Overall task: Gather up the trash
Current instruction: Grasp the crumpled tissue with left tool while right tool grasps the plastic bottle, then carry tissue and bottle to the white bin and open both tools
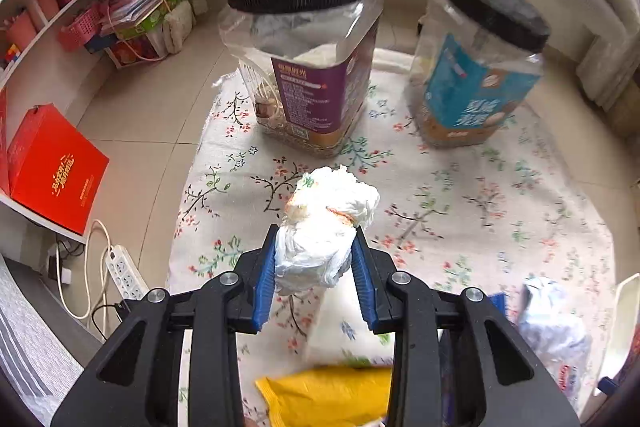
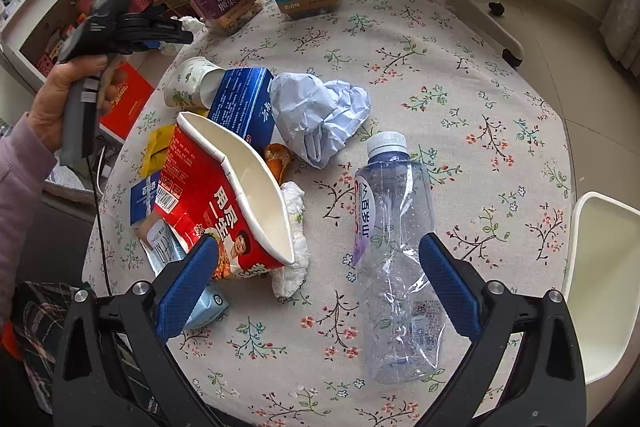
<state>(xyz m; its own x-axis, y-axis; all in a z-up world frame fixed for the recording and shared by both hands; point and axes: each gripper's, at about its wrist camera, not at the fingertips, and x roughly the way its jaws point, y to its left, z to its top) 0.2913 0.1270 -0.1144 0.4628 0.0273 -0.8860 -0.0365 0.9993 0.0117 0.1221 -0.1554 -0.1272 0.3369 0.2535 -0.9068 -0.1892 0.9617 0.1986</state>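
My left gripper [image 1: 316,251] was clamped on a crumpled white tissue wad [image 1: 324,227], blue pads pressing both sides, the wad lifted off the bench [image 1: 500,211]. No earlier pic, so just that: squeezed tight on the wad. Ahead of it stood two clear jars w/ black screw lids: the purple-label jar [image 1: 304,59] on the left, the blue-label jar [image 1: 476,67] on the right, both upright on the floral cloth near the far edge. Below the gripper lay a yellow wrapper [image 1: 332,395] and, to the right, crumpled pale paper [image 1: 552,323]. A red box [image 1: 56,167] leaned by the shelf on the floor, a power strip [image 1: 124,275] beside it.

My right gripper [image 2: 320,291] hung w/ jaws wide apart, nothing between the pads, pointing down at the bench. Under its right finger lay an empty plastic water bottle [image 2: 396,247] on its side, white cap toward the far edge. Under the left finger lay a squashed red instant-noodle cup [image 2: 228,199], mouth facing right, w/ another white tissue [image 2: 296,247] tucked against its rim. Behind the cup: a blue carton [image 2: 244,103], a paper cup [image 2: 192,87] on its side touching the carton, and the pale crumpled paper touching the carton's right end. An orange peel bit [image 2: 278,157] sat between noodle cup and paper. From this view my left hand [image 2: 60,99] showed up at the left, gripping the other tool's handle above the bench edge. A white chair seat [image 2: 600,279] stood at the right of the bench.
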